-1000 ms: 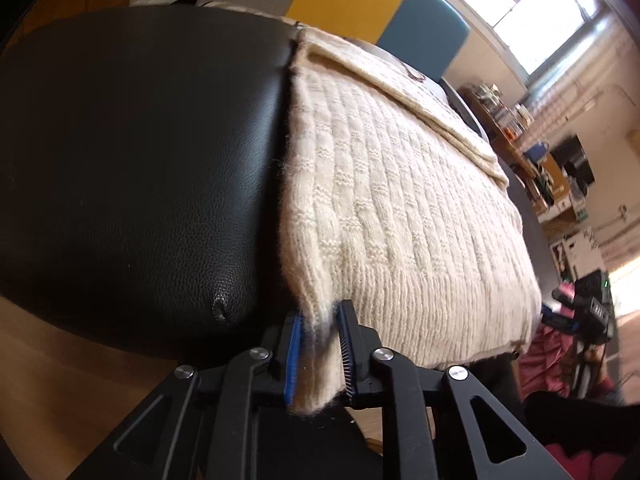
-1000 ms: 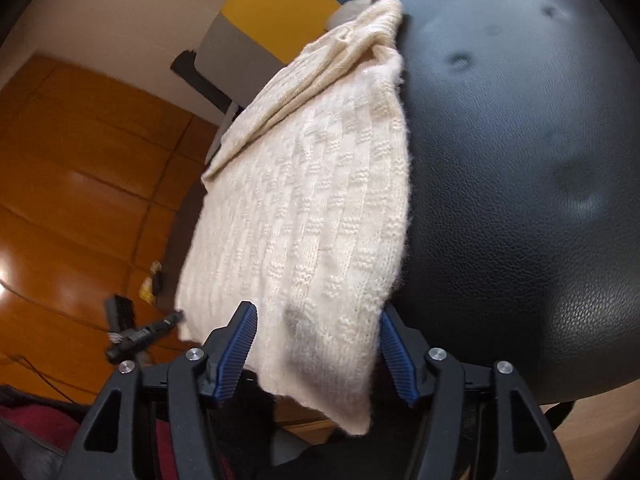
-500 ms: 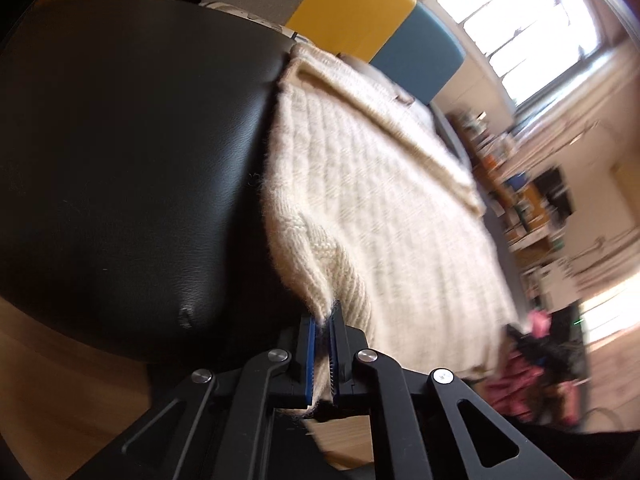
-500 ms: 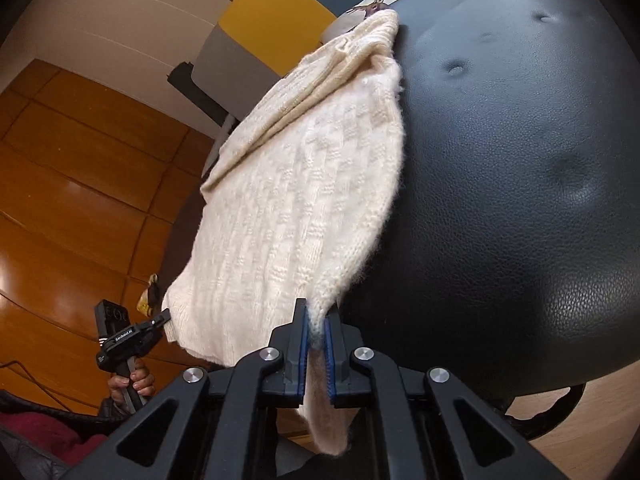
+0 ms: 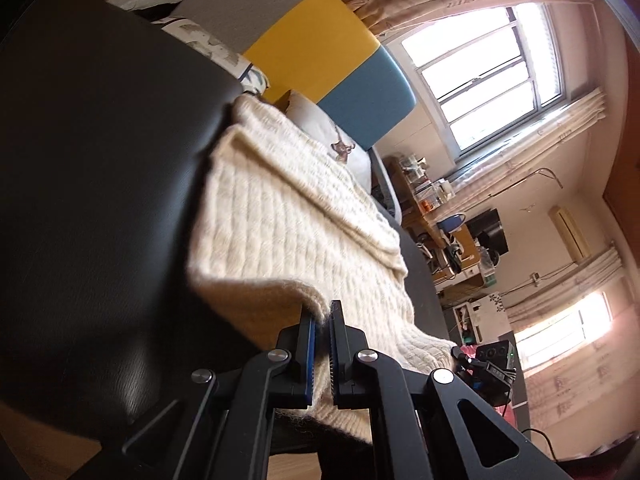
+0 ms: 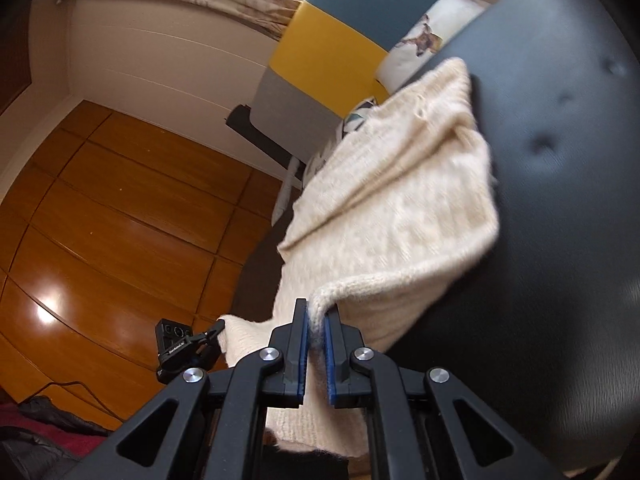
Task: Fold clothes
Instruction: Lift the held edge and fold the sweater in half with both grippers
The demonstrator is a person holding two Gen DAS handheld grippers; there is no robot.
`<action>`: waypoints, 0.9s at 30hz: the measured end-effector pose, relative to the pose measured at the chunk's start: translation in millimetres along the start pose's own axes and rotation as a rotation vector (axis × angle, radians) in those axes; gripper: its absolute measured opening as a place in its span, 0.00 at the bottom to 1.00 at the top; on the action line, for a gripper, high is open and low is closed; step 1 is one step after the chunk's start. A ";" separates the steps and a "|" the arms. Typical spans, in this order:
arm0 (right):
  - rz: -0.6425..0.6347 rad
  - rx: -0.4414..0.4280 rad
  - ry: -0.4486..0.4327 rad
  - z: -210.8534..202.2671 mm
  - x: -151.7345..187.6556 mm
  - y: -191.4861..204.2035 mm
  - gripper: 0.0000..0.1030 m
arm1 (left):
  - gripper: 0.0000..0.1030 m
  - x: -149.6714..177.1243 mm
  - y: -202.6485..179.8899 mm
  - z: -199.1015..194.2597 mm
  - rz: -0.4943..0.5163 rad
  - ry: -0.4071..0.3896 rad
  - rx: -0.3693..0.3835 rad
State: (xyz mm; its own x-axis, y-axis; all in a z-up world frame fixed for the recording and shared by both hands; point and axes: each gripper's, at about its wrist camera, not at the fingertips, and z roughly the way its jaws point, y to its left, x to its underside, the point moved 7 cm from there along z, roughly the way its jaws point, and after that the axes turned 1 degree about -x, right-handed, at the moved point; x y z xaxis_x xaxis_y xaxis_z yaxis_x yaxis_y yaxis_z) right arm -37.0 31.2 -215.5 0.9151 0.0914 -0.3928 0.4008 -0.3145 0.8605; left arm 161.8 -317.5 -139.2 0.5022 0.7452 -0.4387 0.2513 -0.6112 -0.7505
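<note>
Left wrist view
- left gripper (image 5: 322,320): clamped on the near hem corner of the sweater, knit pinched between the blue pads, jaws nearly together
- sweater (image 5: 280,220): cream knit, lies on the black leather seat (image 5: 100,180); long axis runs from the near hem away to the far end by the pillow (image 5: 320,132)
- lifted part: near edge raised off the seat, rolls over toward the far end
- fold: a sleeve or flap lies doubled along the right side
- right gripper (image 5: 486,364): seen at the near right, at the other hem corner; grip unclear from here
- background: yellow and blue cushion (image 5: 328,52), window (image 5: 492,72)

Right wrist view
- right gripper (image 6: 316,316): closed tight on the ribbed hem of the sweater (image 6: 400,216), fabric between the pads
- sweater position: on the left part of the black leather seat (image 6: 560,200), long axis from near hem to the far narrow end at the pillow (image 6: 424,40)
- hem: lifted, spans between both grippers, sags in the middle
- left gripper (image 6: 216,326): near left, touching the other hem corner
- floor (image 6: 100,220): glossy orange wood at left
</note>
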 end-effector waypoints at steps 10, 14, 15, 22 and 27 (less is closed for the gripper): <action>-0.031 -0.049 -0.109 33.3 -107.5 12.8 0.05 | 0.05 -105.5 -34.6 35.1 0.038 -0.096 0.075; -0.016 -0.022 -0.139 55.8 -164.8 -1.3 0.05 | 0.05 -159.3 -44.1 59.9 0.069 -0.132 0.061; -0.009 -0.014 -0.148 60.6 -178.7 -7.2 0.05 | 0.05 -173.1 -45.2 68.9 0.075 -0.136 0.057; 0.097 0.256 -0.076 111.7 -232.2 -88.6 0.06 | 0.05 -230.7 2.7 153.7 -0.004 -0.076 -0.071; 0.023 0.441 -0.002 128.7 -226.4 -109.3 0.09 | 0.05 -226.2 47.2 199.5 -0.096 -0.009 -0.165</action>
State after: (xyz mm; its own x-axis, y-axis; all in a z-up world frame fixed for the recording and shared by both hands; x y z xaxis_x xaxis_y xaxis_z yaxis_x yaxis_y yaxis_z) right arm -293.7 -76.8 -262.3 0.9232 0.0783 -0.3762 0.3226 -0.6899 0.6480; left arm -104.9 -461.7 -174.0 0.4623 0.8040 -0.3739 0.4304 -0.5722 -0.6981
